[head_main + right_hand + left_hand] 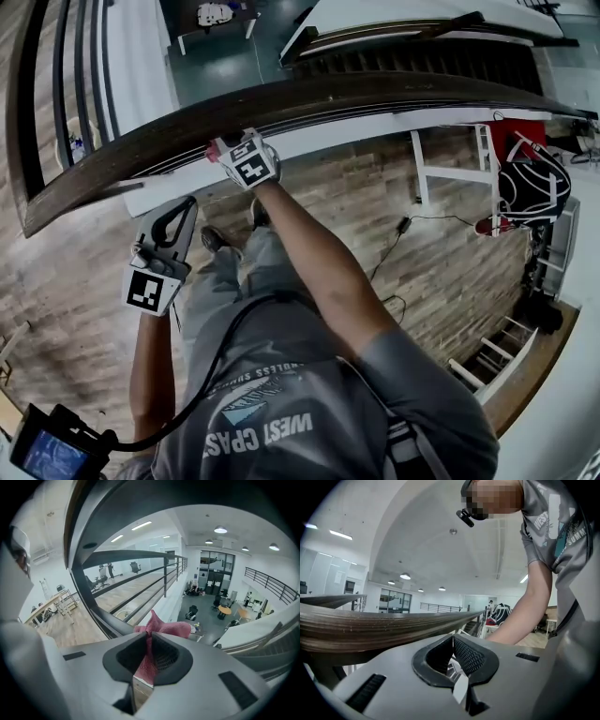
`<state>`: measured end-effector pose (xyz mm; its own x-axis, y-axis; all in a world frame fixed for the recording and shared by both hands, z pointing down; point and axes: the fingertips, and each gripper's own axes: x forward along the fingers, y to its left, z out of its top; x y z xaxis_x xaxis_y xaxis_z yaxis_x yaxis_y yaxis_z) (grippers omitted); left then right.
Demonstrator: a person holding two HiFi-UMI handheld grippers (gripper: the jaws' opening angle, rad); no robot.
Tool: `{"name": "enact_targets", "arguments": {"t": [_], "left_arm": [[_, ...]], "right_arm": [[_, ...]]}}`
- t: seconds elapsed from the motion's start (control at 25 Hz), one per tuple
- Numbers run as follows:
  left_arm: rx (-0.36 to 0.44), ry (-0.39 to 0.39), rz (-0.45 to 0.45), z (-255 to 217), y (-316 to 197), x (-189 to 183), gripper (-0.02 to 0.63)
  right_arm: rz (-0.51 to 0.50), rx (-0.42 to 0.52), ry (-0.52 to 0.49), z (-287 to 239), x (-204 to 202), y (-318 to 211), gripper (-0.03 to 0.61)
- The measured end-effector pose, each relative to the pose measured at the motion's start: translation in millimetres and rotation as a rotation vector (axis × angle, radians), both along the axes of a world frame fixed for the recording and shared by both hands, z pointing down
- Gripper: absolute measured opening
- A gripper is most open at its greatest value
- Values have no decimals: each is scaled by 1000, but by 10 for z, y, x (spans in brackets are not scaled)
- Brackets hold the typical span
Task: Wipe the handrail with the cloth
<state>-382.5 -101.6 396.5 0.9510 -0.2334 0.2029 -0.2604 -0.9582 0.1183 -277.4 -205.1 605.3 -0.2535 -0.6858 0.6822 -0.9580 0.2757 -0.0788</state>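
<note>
Wooden handrail (375,94) passes right gripper (150,644) clamping pink cloth (164,629).

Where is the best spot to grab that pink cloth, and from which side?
Grab the bunched middle fold. That is where the right gripper holds the cloth now, with its jaws shut across the thin gathered part and a loose flap sticking out ahead. Coming from the person's side of the handrail probably works best, because the free flap then points toward the wood for wiping.
</note>
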Motion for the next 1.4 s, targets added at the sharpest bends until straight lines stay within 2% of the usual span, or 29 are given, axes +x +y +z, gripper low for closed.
{"name": "enact_targets", "arguments": {"t": [0.16, 0.32, 0.52, 0.6, 0.68, 0.84, 0.96, 1.04, 1.16, 1.28, 1.4], "left_arm": [[-5, -15, -38, -36, -116, 63, 6], [-5, -8, -110, -91, -342, 86, 6], [18, -1, -145, -99, 5, 997, 6], [28, -14, -152, -66, 111, 1223, 6], [52, -25, -155, -17, 160, 1373, 6], [76, -48, -183, -25, 303, 1535, 6], [61, -41, -215, -97, 360, 1532, 6], [46, -41, -230, -106, 416, 1523, 6], [22, -58, -253, -80, 471, 1372, 6], [8, -74, -257, -61, 334, 1072, 6], [10, -65, -263, -73, 243, 979, 6]], "right_arm": [[93, -17, 11, 11, 659, 150, 29], [85, -32, 16, -45, 779, 121, 30], [-35, -24, 5, -71, 986, 297, 29], [-99, -14, -8, -52, 1052, 360, 29], [-117, -3, -9, -8, 1235, 408, 29], [-3, 12, -46, 66, 2028, 605, 29], [102, 15, -20, 168, 2729, 661, 29], [150, 4, -9, 112, 2972, 669, 29], [152, -6, -10, 20, 2710, 579, 29], [64, 3, -16, -11, 1923, 310, 29], [-30, 13, -25, -5, 1294, 149, 29]]}}
